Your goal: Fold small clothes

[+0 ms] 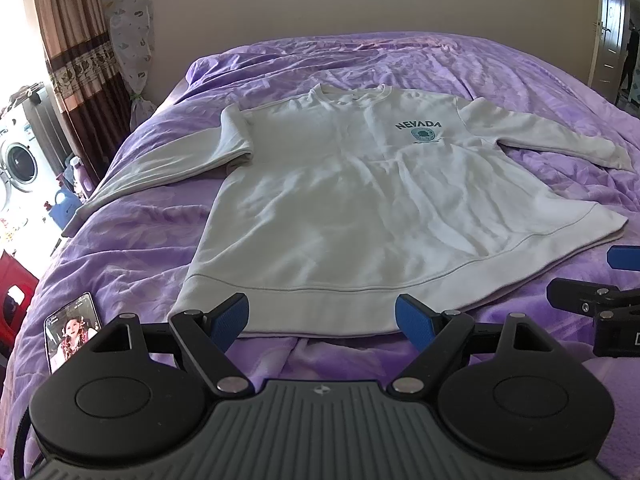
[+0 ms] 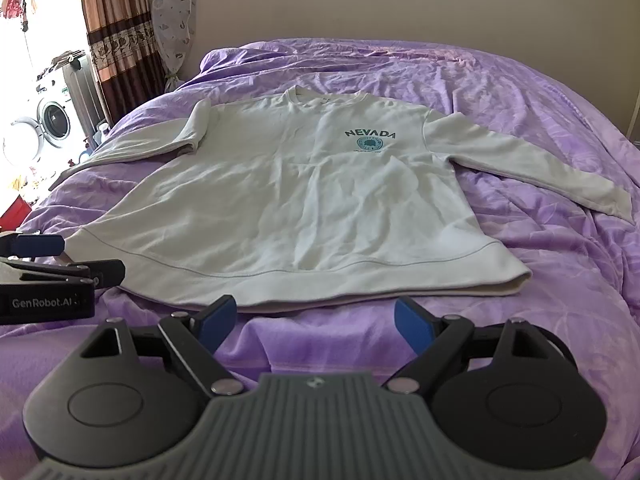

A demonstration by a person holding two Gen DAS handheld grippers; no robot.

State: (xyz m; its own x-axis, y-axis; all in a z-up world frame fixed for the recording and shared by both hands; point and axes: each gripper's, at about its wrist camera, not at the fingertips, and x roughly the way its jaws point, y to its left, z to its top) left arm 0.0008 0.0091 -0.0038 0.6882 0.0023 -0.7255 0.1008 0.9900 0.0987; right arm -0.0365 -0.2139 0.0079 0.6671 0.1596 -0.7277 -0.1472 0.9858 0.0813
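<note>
- The bed [image 1: 520,80], covered with a rumpled purple quilt, carries everything in the scene.
- The white sweatshirt [image 1: 340,200] lies flat and face up on the quilt, printed "NEVADA" on the chest. Its long axis runs away from both grippers: the hem band is nearest, the collar farthest. Both sleeves spread out to the sides, the left one trailing toward the bed's edge.
- The left gripper [image 1: 322,322] hovers just short of the hem, its blue pads spread wide and holding nothing. In the left wrist view the hem's left part lies directly ahead of it.
- The right gripper [image 2: 316,324] is likewise wide apart and empty, set just before the hem's right part, with a strip of bare quilt between pads and fabric.
- The two grippers sit side by side at the hem end, about equally near it. Judged from this layout, each serves its own side: the left sleeve falls to the left gripper, the right sleeve to the right one.
- A phone [image 1: 70,330] with a lit screen lies on the quilt left of the left gripper, clear of the garment.
</note>
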